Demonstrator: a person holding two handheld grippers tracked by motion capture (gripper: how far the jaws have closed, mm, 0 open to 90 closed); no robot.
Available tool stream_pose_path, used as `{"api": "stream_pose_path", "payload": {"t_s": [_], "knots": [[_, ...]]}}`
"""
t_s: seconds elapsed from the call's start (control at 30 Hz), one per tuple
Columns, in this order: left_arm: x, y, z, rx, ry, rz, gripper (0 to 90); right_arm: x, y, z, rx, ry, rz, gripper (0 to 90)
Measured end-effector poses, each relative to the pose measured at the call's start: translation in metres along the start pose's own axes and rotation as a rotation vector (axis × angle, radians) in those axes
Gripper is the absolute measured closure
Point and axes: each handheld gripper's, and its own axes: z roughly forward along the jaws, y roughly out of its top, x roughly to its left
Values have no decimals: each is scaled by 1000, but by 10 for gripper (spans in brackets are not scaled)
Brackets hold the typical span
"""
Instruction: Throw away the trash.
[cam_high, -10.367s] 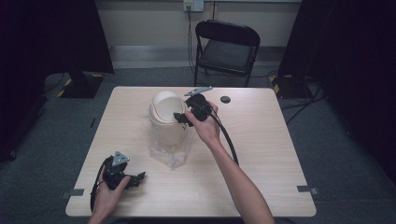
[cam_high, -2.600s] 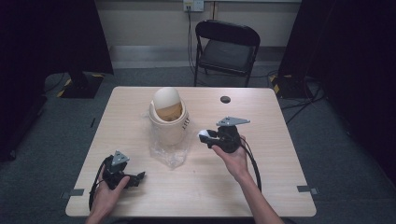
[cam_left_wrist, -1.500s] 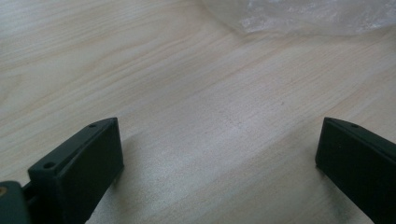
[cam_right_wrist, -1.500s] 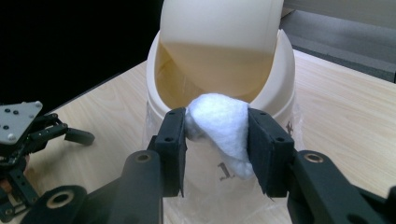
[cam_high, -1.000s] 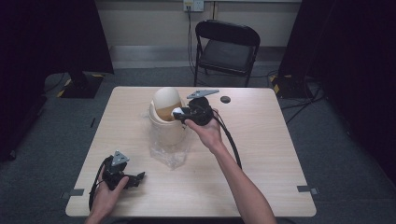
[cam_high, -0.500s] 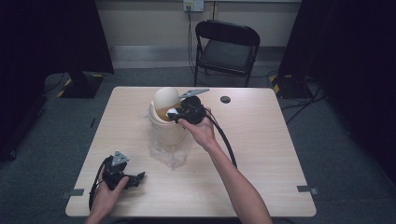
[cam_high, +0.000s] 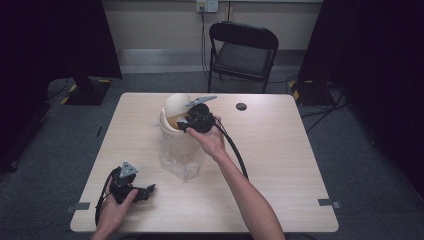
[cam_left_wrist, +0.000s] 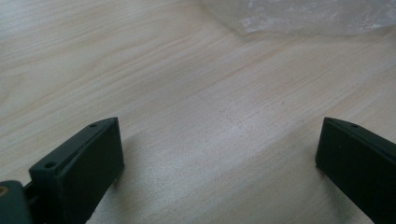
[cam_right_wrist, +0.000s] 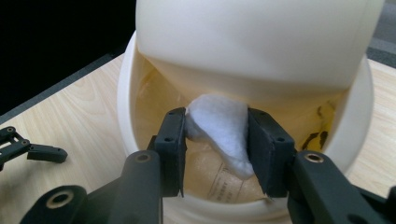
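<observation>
Right claw (cam_right_wrist: 215, 140) pinching white wad (cam_right_wrist: 219, 128) at cream bin (cam_high: 175, 122) mouth, seen in right gripper view, left claw (cam_left_wrist: 219, 158) spread wide, empty, on worktop (cam_high: 280, 165), high view.

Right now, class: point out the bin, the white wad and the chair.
bin (cam_right_wrist: 126, 121): right gripper view, left rim.
white wad (cam_right_wrist: 219, 133): right gripper view, its middle, between the right gripper's jaws.
chair (cam_high: 243, 54): high view, seat.

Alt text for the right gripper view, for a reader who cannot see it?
The right gripper pinches a white wad between its black jaws at the mouth of a cream bin, under its tilted swing lid. The wooden table lies beneath.
</observation>
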Motion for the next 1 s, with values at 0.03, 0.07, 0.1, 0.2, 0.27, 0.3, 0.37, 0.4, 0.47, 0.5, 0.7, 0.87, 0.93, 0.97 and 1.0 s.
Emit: {"api": "stream_pose_path", "payload": {"t_s": [0.03,0.07,0.1,0.2,0.27,0.3,0.37,0.4,0.47,0.5,0.7,0.87,0.93,0.97,1.0], "knots": [[0,0,0,1,0,2,3,0,0,1,1,1,2,596],[0,0,0,1,0,0,3,0,0,3,2,-3,-3,595],[0,0,0,0,0,0,4,1,0,5,15,-14,-4,595],[0,0,0,-1,-1,-1,4,0,1,6,14,-29,-7,593],[0,0,0,0,0,1,3,0,1,6,15,-30,-7,594],[0,0,0,-1,0,-1,4,0,1,6,15,-32,-9,591],[0,0,0,-1,-1,-1,3,0,2,7,17,-37,-6,582],[0,0,0,-1,0,-1,3,1,2,7,21,-41,1,575],[0,0,0,-1,0,0,3,2,3,7,27,-44,7,555],[0,0,0,-1,0,-1,4,1,3,7,23,-42,-1,545],[0,0,0,-1,0,0,4,2,3,8,21,-31,-10,479],[0,0,0,-1,0,-1,3,5,4,8,24,-44,9,476],[0,0,0,-1,0,0,4,5,5,7,23,-44,8,482],[0,0,0,-1,0,-1,4,5,5,6,21,-44,9,482],[0,0,0,-1,0,-1,3,5,5,5,20,-43,10,482]]}}
